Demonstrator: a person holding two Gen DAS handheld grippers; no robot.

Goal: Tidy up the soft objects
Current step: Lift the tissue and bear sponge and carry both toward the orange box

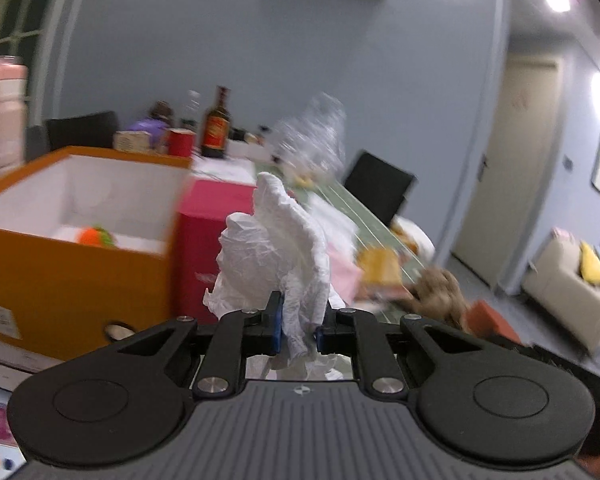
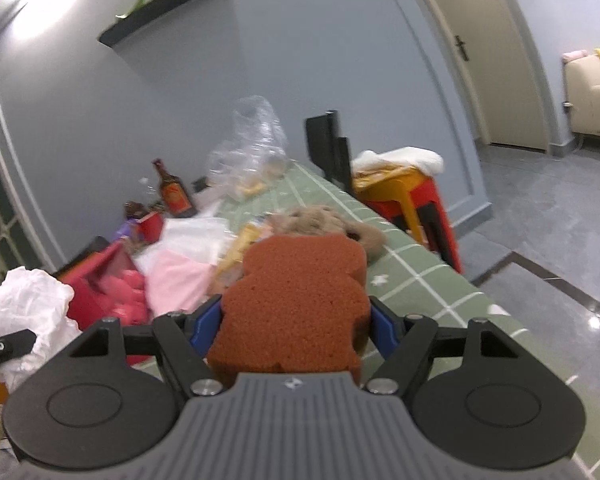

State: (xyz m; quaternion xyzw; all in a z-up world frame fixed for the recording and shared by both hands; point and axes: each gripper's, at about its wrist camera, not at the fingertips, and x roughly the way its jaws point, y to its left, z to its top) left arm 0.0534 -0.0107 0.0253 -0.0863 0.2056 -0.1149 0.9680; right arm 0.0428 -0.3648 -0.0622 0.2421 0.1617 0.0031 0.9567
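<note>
My left gripper (image 1: 298, 330) is shut on a crumpled white paper tissue (image 1: 278, 248) and holds it up in the air, to the right of an orange box (image 1: 60, 280) with a white inside that holds an orange soft toy (image 1: 96, 236). My right gripper (image 2: 296, 330) is shut on a brown bear-shaped sponge (image 2: 300, 300) above the green checked tablecloth (image 2: 420, 280). The tissue also shows in the right wrist view (image 2: 28, 312) at the far left. A tan plush toy (image 2: 324, 220) lies on the table just beyond the sponge.
A red box (image 2: 104, 292) with pink items stands left of centre, next to a pink cloth (image 2: 180, 280). A brown bottle (image 2: 174, 194), a red cup (image 2: 150, 226) and a clear plastic bag (image 2: 252, 148) stand at the far end. A black chair (image 2: 328, 148) and stacked stools (image 2: 412, 200) are on the right.
</note>
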